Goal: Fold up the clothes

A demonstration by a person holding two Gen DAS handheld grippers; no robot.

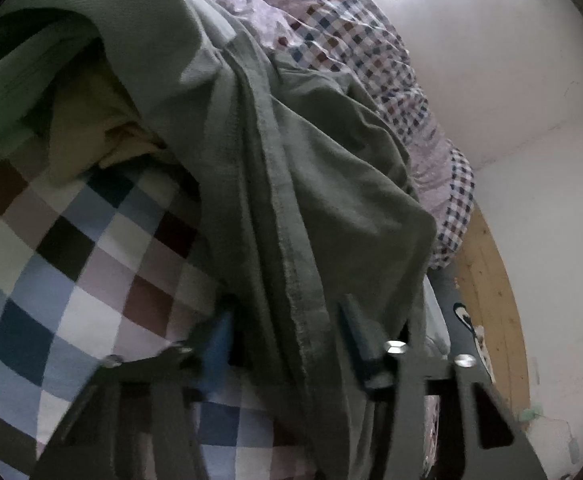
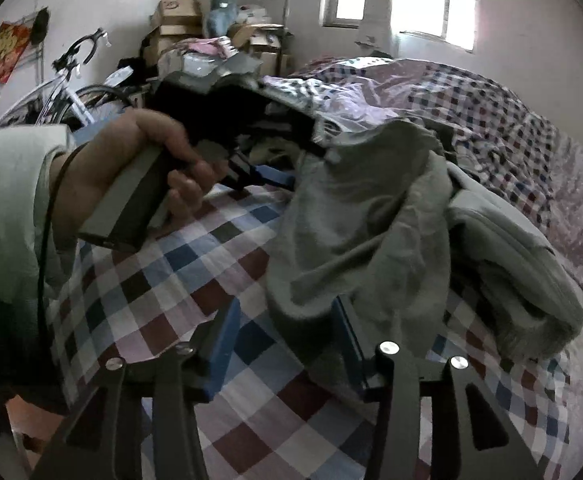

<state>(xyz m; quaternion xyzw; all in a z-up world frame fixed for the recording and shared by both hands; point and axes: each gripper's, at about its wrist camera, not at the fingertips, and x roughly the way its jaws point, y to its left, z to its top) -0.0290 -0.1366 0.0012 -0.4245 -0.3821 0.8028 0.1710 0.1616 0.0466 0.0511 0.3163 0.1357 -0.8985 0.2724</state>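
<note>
A grey-green garment point(image 1: 331, 184) lies bunched on the checked bedsheet point(image 1: 71, 264). In the left wrist view a thick fold of it with a stitched seam runs between the blue pads, and my left gripper point(image 1: 287, 336) is closed on that bunch. The right wrist view shows a hand point(image 2: 131, 160) holding the left gripper point(image 2: 275, 172), with the garment point(image 2: 363, 216) raised up to it. My right gripper point(image 2: 285, 340) stands open low over the sheet. A drooping edge of the garment hangs between its fingers, against the right finger point(image 2: 349, 340), without being pinched.
A rumpled checked and pink quilt point(image 2: 511, 120) covers the far side of the bed. Beyond the bed stand a bicycle point(image 2: 63, 92), stacked cardboard boxes point(image 2: 179, 20) and a bright window point(image 2: 431, 0). A wooden bed edge point(image 1: 487, 280) and white wall lie to the right.
</note>
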